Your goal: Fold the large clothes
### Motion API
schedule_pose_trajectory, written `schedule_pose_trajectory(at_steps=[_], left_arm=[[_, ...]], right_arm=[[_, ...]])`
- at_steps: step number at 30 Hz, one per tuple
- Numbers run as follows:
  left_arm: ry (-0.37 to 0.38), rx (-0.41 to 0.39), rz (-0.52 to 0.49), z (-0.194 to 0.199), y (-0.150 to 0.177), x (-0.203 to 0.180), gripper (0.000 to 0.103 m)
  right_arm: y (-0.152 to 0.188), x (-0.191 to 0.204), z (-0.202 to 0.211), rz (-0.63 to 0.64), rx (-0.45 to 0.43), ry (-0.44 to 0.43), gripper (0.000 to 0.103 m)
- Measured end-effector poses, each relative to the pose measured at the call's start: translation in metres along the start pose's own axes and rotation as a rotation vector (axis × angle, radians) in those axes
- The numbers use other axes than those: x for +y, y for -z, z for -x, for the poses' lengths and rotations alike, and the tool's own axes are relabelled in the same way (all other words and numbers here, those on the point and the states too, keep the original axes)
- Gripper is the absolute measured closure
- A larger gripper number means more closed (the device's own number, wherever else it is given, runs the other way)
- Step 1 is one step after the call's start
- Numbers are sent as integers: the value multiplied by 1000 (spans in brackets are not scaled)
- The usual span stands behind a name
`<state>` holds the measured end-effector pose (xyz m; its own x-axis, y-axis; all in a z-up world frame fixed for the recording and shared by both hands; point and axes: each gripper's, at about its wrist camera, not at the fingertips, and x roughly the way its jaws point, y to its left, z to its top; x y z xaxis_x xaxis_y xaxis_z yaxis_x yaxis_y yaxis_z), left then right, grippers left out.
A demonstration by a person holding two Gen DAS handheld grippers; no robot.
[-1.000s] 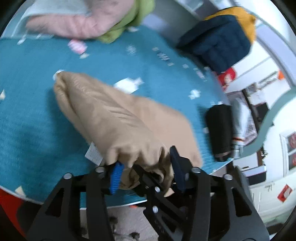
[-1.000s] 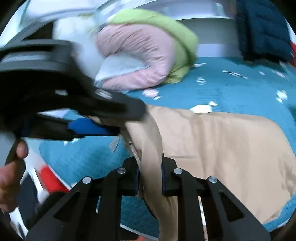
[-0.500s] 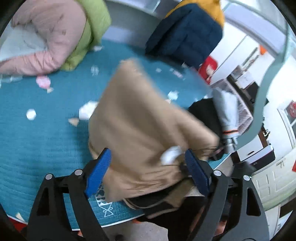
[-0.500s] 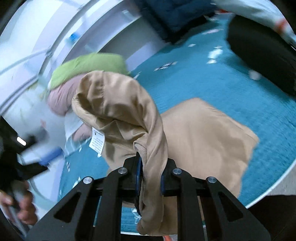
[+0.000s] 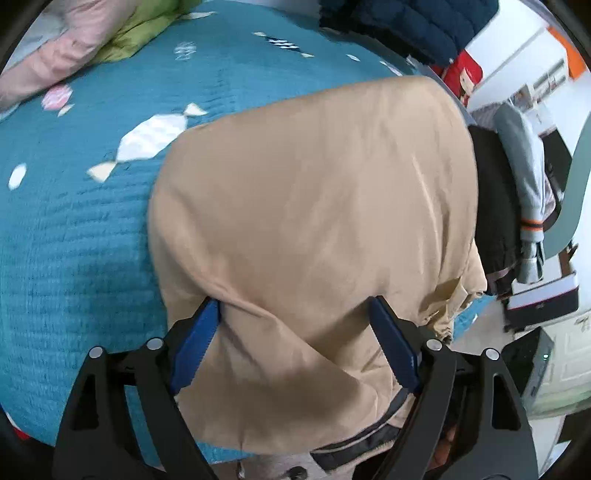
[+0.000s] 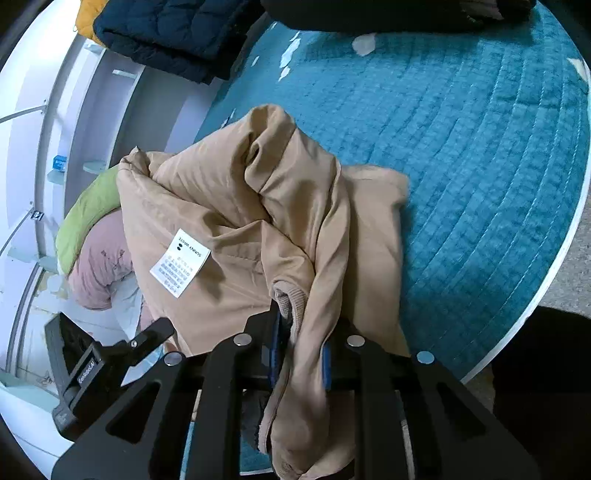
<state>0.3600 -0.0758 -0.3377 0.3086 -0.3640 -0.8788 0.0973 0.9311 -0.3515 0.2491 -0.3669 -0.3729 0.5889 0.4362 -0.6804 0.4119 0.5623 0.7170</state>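
Note:
A tan jacket (image 5: 317,206) lies bunched near the front edge of the teal quilted bed (image 5: 74,221). My left gripper (image 5: 295,332) is open, its blue pads wide apart, with the jacket's fabric draped between and over them. My right gripper (image 6: 299,350) is shut on a ribbed cuff or hem of the tan jacket (image 6: 258,221) and holds it lifted above the bed (image 6: 480,166). A white care label (image 6: 180,263) shows on the jacket's inside. The left gripper's body (image 6: 92,369) shows at the lower left of the right wrist view.
A pink and green bundle (image 5: 92,44) lies at the bed's far left. A navy quilted coat (image 5: 406,26) lies at the far side. Black and grey clothes (image 5: 517,206) hang off the right edge. The white bed rim (image 6: 535,295) runs along the right.
My left gripper has let go of the jacket and opened wide. My right gripper has swung the jacket across the bed while still clamped on it.

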Motion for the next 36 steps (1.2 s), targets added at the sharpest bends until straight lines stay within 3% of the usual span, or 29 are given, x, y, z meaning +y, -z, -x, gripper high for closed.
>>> schedule_pose_trajectory(at_steps=[4, 9, 12, 16, 18, 19, 21, 27, 28, 29, 32, 34, 36], left_arm=[[-16, -3, -15, -11, -10, -15, 19], [-28, -1, -57, -12, -10, -19, 18], [-1, 2, -51, -10, -3, -10, 17], [24, 8, -36, -8, 8, 0, 17], [35, 3, -39, -4, 14, 2, 17], [37, -7, -36, 1, 18, 4, 17], [53, -33, -26, 9, 24, 9, 17], [-5, -81, 47, 25, 40, 47, 16], [-8, -70, 70, 23, 41, 54, 16], [-12, -60, 81, 21, 43, 59, 16], [-31, -51, 101, 17, 49, 71, 16], [-21, -42, 120, 16, 52, 75, 16], [-24, -36, 118, 17, 53, 76, 16]], right_arm=[[-10, 0, 13, 38, -20, 40, 76], [-9, 25, 57, 205, -86, 148, 69], [-5, 52, 73, 324, -132, 134, 68], [0, 76, 41, 445, -34, 110, 68], [-2, 63, 1, 421, 67, 151, 68], [-6, 52, -23, 428, 106, 207, 74], [-19, 31, -48, 401, 131, 244, 77], [-34, 28, -43, 304, 167, 207, 75], [-32, 27, -31, 275, 145, 185, 71], [-31, 27, -21, 250, 125, 162, 57], [-21, 17, 11, 170, 40, 144, 34], [-16, 6, 19, 119, 26, 196, 28], [-17, -6, 16, 57, 63, 186, 28]])
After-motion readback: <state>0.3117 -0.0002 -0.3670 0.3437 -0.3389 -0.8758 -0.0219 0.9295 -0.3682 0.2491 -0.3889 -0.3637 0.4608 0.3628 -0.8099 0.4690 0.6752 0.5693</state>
